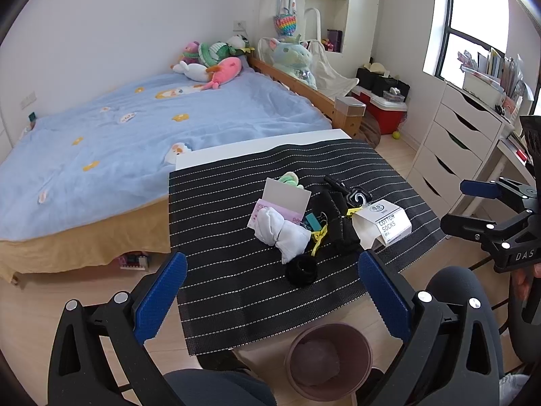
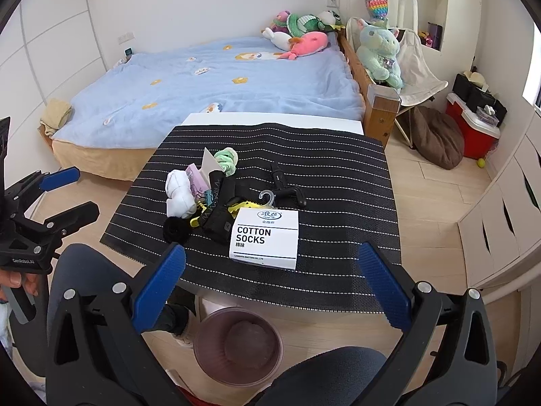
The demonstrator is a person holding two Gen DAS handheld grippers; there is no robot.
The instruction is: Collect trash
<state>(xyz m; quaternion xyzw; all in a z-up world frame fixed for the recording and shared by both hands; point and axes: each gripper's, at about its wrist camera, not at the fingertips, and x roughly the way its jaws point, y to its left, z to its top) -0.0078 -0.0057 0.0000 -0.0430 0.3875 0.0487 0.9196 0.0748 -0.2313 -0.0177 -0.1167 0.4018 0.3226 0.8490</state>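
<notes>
A black striped mat (image 1: 236, 270) (image 2: 338, 182) covers a small table. On it lies a heap: white socks (image 1: 280, 230) (image 2: 179, 196), black socks (image 1: 338, 216) (image 2: 219, 216), a white "COTTON SOCKS" paper label (image 1: 385, 225) (image 2: 265, 237), a pink card (image 1: 267, 208), yellow clips (image 1: 319, 237) and a black hook (image 2: 287, 186). A brownish waste bin (image 1: 329, 358) (image 2: 238, 341) stands on the floor below the table's near edge. My left gripper (image 1: 272, 297) is open, held above the near edge. My right gripper (image 2: 272, 287) is open too, nothing between its fingers.
A bed with a blue blanket (image 1: 135, 128) and plush toys (image 1: 216, 64) lies behind the table. White drawers (image 1: 453, 142) stand to the right, a red cooler box (image 2: 473, 132) and a brown beanbag (image 2: 436, 135) beyond. A person's knees (image 2: 324, 375) are beside the bin.
</notes>
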